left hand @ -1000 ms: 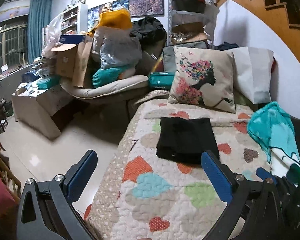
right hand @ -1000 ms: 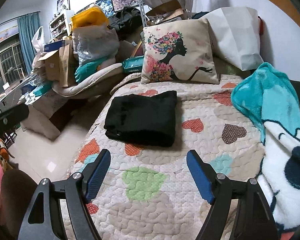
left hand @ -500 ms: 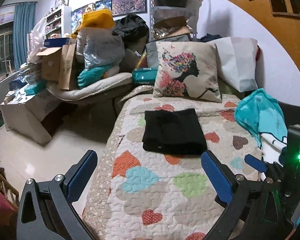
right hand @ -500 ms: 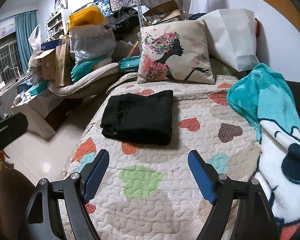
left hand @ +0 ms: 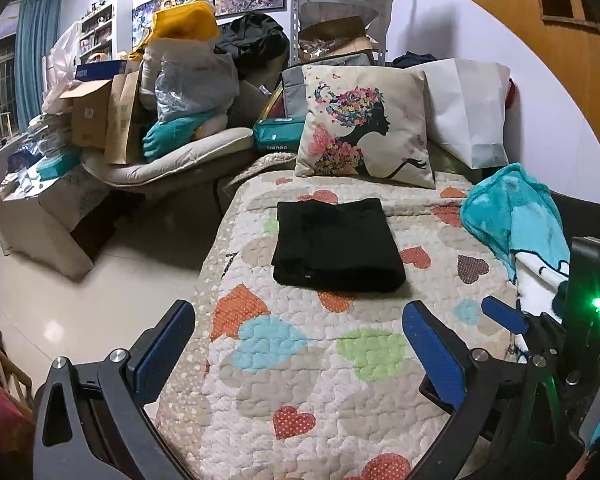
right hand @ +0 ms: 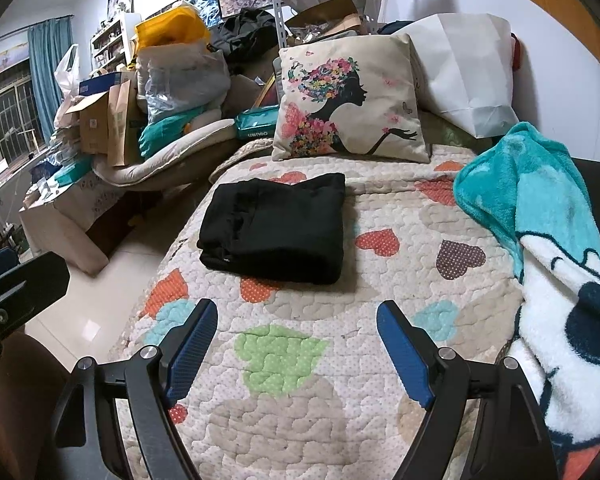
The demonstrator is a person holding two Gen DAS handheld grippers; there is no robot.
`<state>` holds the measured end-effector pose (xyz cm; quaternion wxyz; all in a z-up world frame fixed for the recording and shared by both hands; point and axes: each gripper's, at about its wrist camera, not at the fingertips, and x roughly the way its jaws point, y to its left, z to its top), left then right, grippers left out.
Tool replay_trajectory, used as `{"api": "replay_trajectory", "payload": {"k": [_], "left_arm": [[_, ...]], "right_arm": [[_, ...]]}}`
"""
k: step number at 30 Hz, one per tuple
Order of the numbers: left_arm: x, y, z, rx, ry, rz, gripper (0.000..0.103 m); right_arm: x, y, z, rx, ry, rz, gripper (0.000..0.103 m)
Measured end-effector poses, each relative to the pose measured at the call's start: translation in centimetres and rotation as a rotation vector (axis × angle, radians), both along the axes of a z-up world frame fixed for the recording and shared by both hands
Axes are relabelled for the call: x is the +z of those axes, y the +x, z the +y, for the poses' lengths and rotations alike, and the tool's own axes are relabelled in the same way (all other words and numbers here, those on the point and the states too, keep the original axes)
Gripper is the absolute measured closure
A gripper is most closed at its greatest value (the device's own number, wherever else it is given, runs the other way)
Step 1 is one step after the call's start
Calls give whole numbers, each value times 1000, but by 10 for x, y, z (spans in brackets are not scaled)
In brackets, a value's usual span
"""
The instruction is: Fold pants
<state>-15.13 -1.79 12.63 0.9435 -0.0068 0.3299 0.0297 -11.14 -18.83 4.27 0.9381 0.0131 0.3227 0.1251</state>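
With both grippers hanging short of it, fingers apart and empty: left gripper (left hand: 296, 344), right gripper (right hand: 298, 340). Black pants (right hand: 274, 228) lying as a compact folded stack on the heart-patterned quilt (right hand: 284, 400), below the cushion (right hand: 350, 100). Folding apparently complete; next, probably only pulling away.

Teal pack (left hand: 278, 134): print present; not clearly legible

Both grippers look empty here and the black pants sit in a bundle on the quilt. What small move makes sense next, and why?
Probably none beyond easing both grippers back. The black pants already lie as a compact, roughly squared stack on the heart quilt, near the pillow. The left gripper and right gripper are open, short of the pants and touching nothing. At most, a light press to flatten the stack.
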Motion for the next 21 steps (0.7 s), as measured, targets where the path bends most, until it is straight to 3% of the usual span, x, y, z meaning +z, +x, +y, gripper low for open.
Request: {"api": "replay_trajectory", "payload": {"k": [21], "left_arm": [[-16, 8, 1, -3, -27, 82, 0]], "right_arm": [[-8, 4, 0, -4, -4, 35, 15]]}}
